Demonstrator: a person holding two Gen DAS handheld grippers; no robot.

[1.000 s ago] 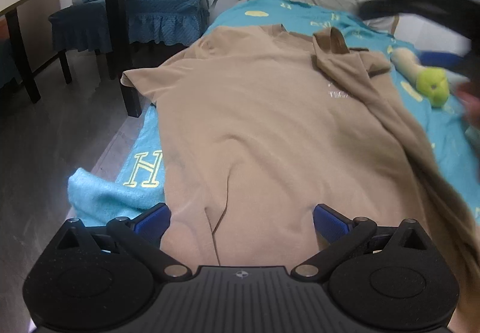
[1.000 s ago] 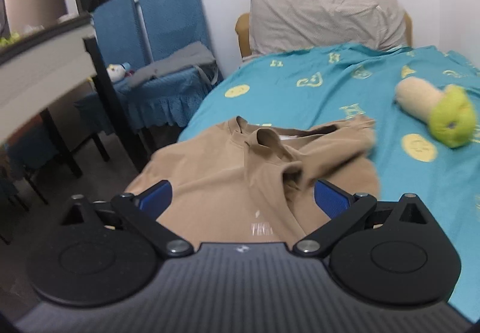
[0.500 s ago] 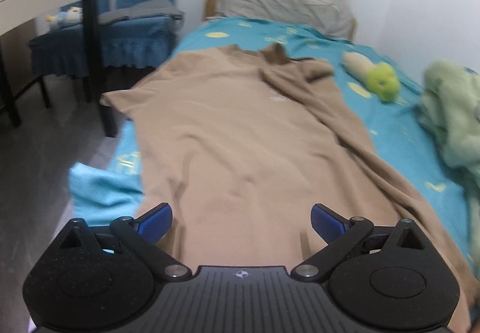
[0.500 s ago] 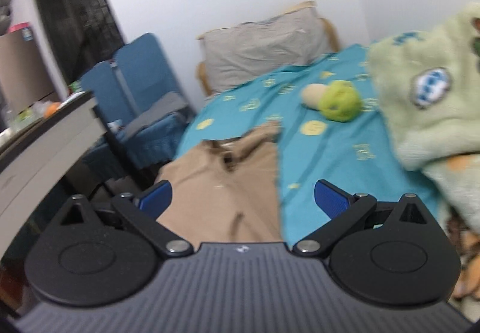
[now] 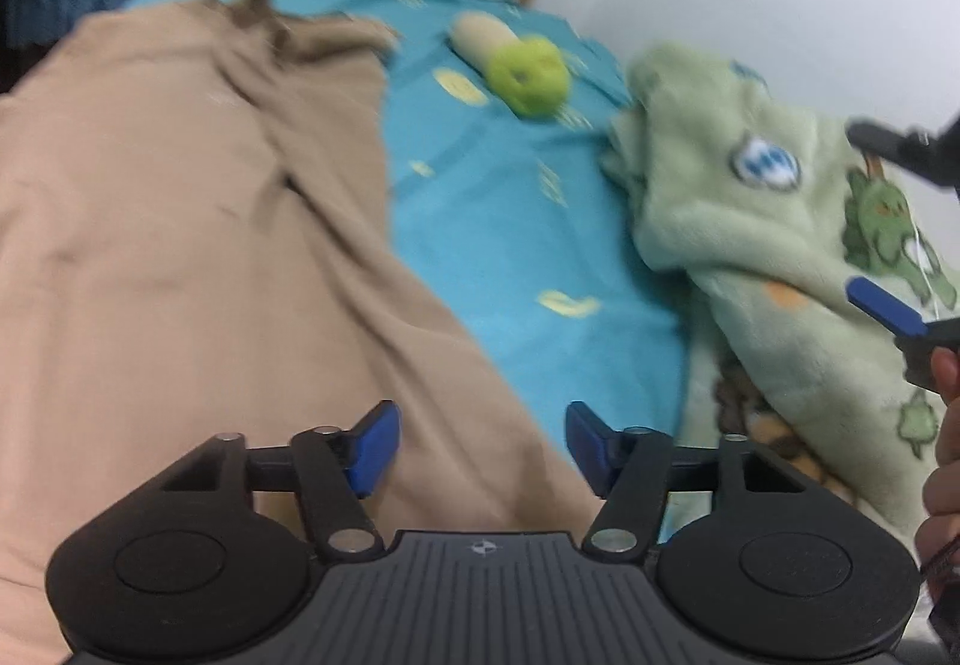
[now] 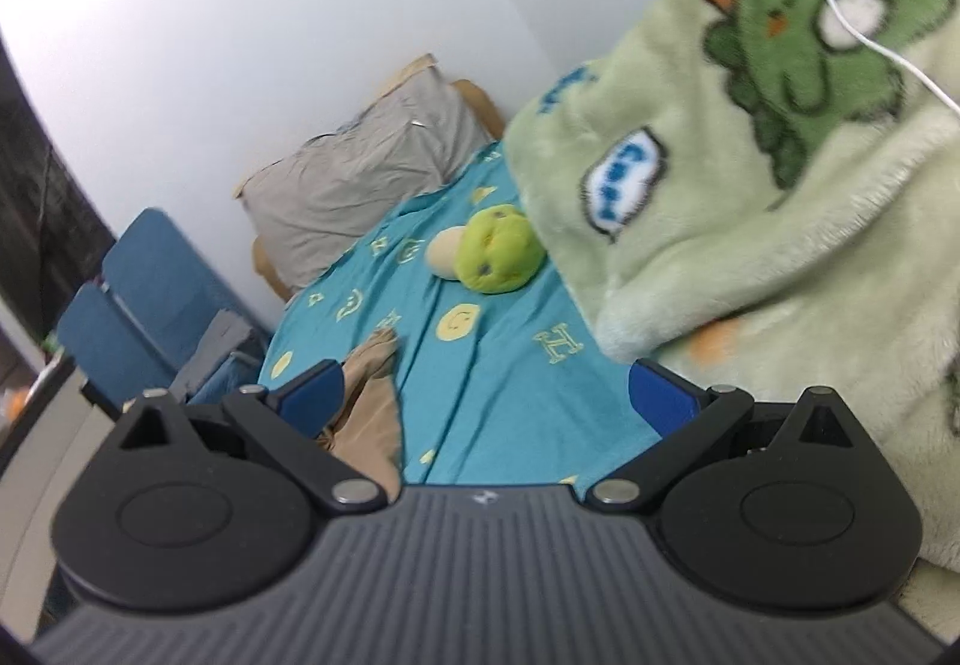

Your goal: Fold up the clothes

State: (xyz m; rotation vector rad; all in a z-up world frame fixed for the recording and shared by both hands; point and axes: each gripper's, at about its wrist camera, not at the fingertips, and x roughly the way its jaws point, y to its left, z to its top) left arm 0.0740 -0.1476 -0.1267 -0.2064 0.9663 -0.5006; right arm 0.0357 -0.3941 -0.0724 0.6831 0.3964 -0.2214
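Observation:
A tan shirt (image 5: 180,221) lies spread on the teal bedsheet (image 5: 504,221), its right side folded over toward the middle. My left gripper (image 5: 477,443) is open and empty, hovering over the shirt's lower right edge. My right gripper (image 6: 486,395) is open and empty, off to the right above the bare sheet (image 6: 480,365); only a strip of the shirt (image 6: 369,407) shows by its left finger. The right gripper's blue finger also shows in the left wrist view (image 5: 882,308).
A pale green fleece blanket with dinosaur prints (image 5: 780,257) is heaped on the bed's right side (image 6: 780,185). A green and cream plush toy (image 5: 522,65) lies near the grey pillow (image 6: 354,179). Blue chairs (image 6: 150,305) stand left of the bed.
Both grippers have swung to the right. The left one moved from the shirt's hem middle to its right edge. The right one left the folded collar area and now faces the blanket.

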